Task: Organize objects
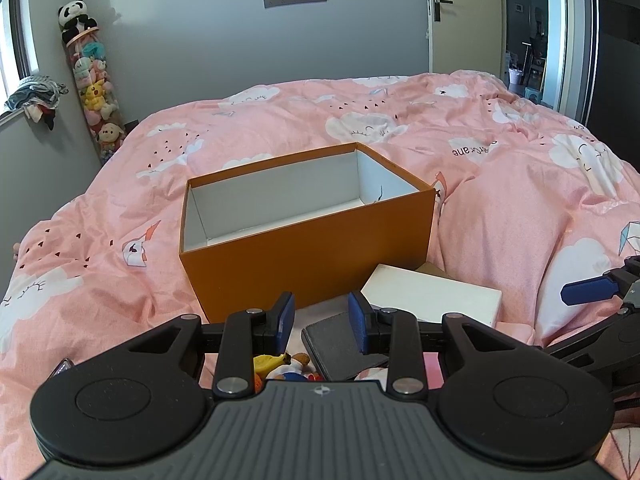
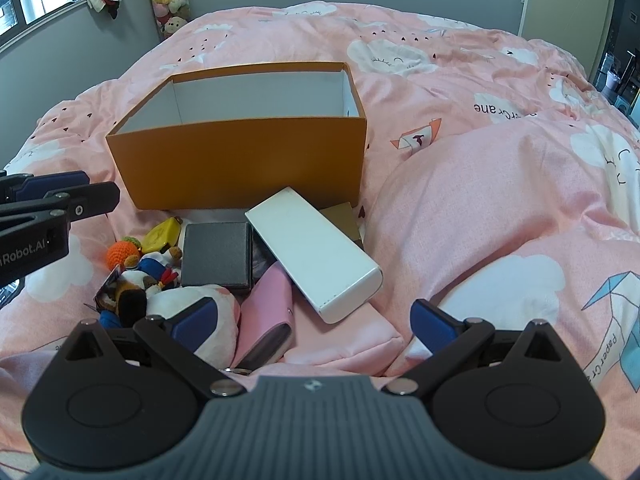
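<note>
An open, empty orange box (image 1: 308, 248) (image 2: 244, 160) stands on the pink bed. In front of it lies a pile: a long white box (image 2: 316, 252) (image 1: 432, 296), a dark grey square box (image 2: 218, 256) (image 1: 336, 344), a pink wallet (image 2: 268, 324), a yellow toy (image 2: 162, 234), an orange crocheted ball (image 2: 122, 252) and small plush toys (image 2: 140, 288). My left gripper (image 1: 320, 322) is open and empty, just above the grey box and toys. My right gripper (image 2: 314, 324) is wide open and empty, above the wallet and the white box's near end.
The pink cloud-print duvet (image 1: 500, 200) bulges into a high fold (image 2: 500, 208) right of the pile. A tall tube of plush toys (image 1: 94, 92) stands in the far left corner. A door (image 1: 464, 16) is at the back right.
</note>
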Demonstrator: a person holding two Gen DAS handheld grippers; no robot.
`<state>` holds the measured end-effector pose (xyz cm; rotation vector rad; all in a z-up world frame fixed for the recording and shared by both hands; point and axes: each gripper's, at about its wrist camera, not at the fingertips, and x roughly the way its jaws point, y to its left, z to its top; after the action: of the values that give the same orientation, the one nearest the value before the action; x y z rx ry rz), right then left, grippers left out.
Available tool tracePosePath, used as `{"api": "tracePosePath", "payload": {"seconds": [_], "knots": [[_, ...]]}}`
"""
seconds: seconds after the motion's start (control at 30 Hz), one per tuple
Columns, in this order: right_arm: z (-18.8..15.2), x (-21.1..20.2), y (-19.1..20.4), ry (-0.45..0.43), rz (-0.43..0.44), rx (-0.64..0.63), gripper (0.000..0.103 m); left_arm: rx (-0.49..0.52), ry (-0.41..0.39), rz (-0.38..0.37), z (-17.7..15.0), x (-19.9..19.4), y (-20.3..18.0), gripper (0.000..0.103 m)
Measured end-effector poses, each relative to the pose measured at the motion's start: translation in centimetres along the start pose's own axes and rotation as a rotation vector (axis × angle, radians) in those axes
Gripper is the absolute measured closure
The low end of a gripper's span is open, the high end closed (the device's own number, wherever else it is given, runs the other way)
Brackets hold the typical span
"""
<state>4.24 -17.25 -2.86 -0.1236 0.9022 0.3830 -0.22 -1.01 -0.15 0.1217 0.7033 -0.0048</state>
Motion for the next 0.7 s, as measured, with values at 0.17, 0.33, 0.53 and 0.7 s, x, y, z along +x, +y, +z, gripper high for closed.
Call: {"api": "tracePosePath", "payload": {"seconds": [0.17, 0.33, 0.53, 0.7], "knots": [[0.0, 0.0, 0.0, -0.001, 0.0, 0.0, 0.001, -0.001, 0.007, -0.002, -0.2, 0.2, 0.0, 0.065], [0.0, 0.0, 0.0, 0.0, 0.0, -0.001, 0.001, 0.001, 0.012, -0.004, -0.4, 0.3, 0.0, 0.065], [-0.2, 0.4, -0.3, 0.006, 0.009, 0.002, 0.001, 0.021, 0.03, -0.029, -0.3, 0.7, -0.3, 0.066], [0.5, 1.0, -0.9, 0.006, 0.008, -0.024, 0.004, 0.051, 0.053, -0.055, -0.2, 1.5, -0.7, 0.066]]}}
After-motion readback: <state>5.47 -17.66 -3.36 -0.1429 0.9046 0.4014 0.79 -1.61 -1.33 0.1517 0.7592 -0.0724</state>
